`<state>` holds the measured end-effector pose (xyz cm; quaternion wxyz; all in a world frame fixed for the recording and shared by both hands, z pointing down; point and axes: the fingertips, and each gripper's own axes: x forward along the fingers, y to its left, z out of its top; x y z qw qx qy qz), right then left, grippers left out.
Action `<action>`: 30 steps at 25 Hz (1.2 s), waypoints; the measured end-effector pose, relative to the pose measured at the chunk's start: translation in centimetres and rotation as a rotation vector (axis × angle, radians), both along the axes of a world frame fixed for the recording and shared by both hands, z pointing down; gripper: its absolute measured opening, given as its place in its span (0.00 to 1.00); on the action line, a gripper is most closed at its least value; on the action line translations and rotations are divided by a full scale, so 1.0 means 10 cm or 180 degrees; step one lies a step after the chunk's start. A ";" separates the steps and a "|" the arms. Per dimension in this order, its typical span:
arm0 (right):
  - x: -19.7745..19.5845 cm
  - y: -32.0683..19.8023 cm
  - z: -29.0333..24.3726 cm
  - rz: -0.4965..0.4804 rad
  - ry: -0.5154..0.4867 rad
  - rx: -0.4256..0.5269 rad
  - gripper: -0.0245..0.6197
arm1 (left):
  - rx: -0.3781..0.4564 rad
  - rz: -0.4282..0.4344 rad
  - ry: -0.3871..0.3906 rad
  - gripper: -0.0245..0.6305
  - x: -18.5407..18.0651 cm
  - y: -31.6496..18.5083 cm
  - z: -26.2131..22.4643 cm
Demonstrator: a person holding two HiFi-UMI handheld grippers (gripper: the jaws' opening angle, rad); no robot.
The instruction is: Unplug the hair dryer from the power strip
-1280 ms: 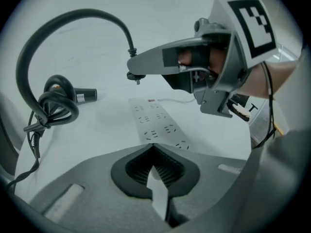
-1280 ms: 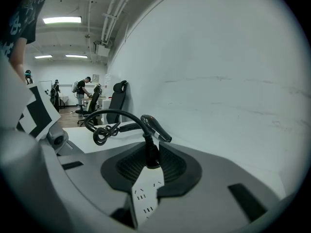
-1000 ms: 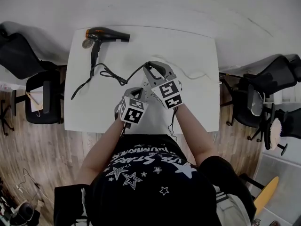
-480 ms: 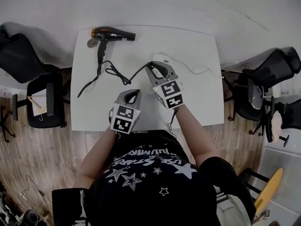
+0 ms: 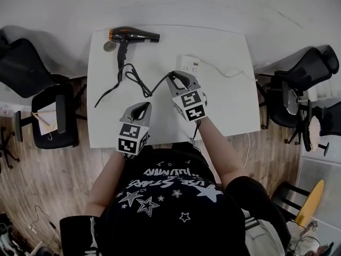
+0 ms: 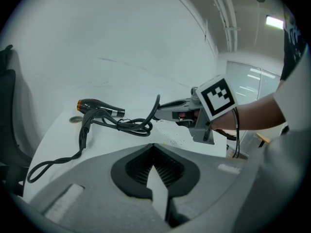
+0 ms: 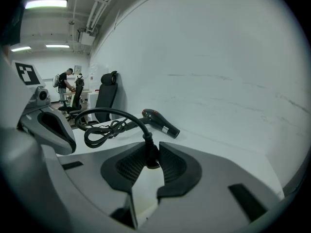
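Right gripper view: plug (image 7: pixel 147 142) gripped in right gripper (image 7: pixel 149 152), off the power strip (image 5: pixel 190 64) — left gripper (image 6: pixel 154 147) closed, empty. Could drag hair dryer (image 5: pixel 133 35) off table's (image 5: pixel 229 105) far-left corner — by yanking cord (image 5: pixel 139 84).

1. Hair dryer (image 5: pixel 133 35) lies on the table (image 5: pixel 224 116), far left corner.
2. Power strip (image 5: pixel 190 64) lies on the table to the dryer's right, well apart.
3. Cord (image 5: pixel 136 81) loops mid-table between them.
4. Plug (image 7: pixel 148 152) sits between the right gripper's (image 5: pixel 171 79) jaws, apart from the strip.
5. Left gripper (image 5: pixel 139 106) is nearer and to the left.
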<state>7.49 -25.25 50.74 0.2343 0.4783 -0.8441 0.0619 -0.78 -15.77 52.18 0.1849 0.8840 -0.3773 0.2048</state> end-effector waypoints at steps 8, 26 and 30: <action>-0.14 0.12 0.20 0.0236 0.0060 -0.0137 0.17 | -0.0075 -0.0017 0.0095 0.04 -0.43 0.10 0.07; -0.32 0.72 0.00 0.0605 0.0083 -0.0044 0.18 | 0.0085 -0.0234 0.0343 0.04 -1.10 -0.04 -0.06; -0.34 0.87 -0.01 0.0598 0.0064 -0.0017 0.18 | 0.0063 -0.0355 0.0359 0.04 -1.17 0.04 -0.03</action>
